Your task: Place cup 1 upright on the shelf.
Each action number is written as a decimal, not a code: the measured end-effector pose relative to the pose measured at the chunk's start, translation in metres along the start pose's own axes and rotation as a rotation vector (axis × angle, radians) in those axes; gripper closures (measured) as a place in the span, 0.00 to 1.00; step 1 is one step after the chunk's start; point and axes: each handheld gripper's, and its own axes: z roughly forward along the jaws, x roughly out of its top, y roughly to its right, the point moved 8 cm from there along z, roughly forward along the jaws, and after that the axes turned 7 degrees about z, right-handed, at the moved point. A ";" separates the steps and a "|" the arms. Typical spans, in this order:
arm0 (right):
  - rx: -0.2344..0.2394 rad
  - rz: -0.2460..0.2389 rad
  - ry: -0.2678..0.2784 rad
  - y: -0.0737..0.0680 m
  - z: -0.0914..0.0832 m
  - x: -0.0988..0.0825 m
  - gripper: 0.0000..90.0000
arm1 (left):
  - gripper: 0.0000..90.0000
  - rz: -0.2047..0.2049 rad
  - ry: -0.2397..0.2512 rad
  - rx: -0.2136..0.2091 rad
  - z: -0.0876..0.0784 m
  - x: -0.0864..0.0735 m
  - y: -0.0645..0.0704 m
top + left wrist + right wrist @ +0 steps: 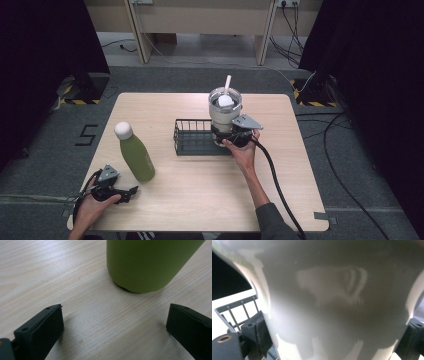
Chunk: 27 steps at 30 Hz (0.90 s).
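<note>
A pale metal tumbler (pixel 225 112) with a white straw stands upright at the right end of a black wire basket (pixel 192 121). My right gripper (pixel 227 136) is shut on its lower body, a pad against each side. In the right gripper view the tumbler (pixel 337 302) sits between the pads of my right gripper (pixel 337 335), with basket wires (pixel 237 310) behind at the left. I cannot tell whether the tumbler's base rests on the basket floor. My left gripper (pixel 131 191) lies low at the table's front left, open and holding nothing. Its jaws (pixel 112 325) point at the base of a green bottle (pixel 150 262).
The green bottle (pixel 136 155) with a white cap stands upright left of the basket, just beyond the left gripper. The light wooden table (pixel 200 195) has bare surface along its front. A black cable trails from the right gripper toward the front right edge.
</note>
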 end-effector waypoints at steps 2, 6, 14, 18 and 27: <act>-0.010 -0.003 -0.012 0.000 -0.002 0.001 0.11 | 0.01 -0.001 0.000 0.000 0.000 0.000 0.000; -0.012 0.007 -0.013 0.000 -0.004 0.000 0.10 | 0.01 0.000 0.000 0.000 0.000 0.000 0.000; -0.041 -0.030 -0.029 -0.001 -0.012 0.002 0.11 | 0.01 0.000 0.000 0.000 0.000 0.000 0.000; -0.035 -0.022 -0.036 -0.001 -0.013 0.003 0.10 | 0.01 0.000 0.000 0.000 0.000 0.000 0.000; -0.036 -0.016 -0.038 -0.003 -0.019 0.003 0.10 | 0.01 0.000 0.000 0.000 0.000 0.000 0.000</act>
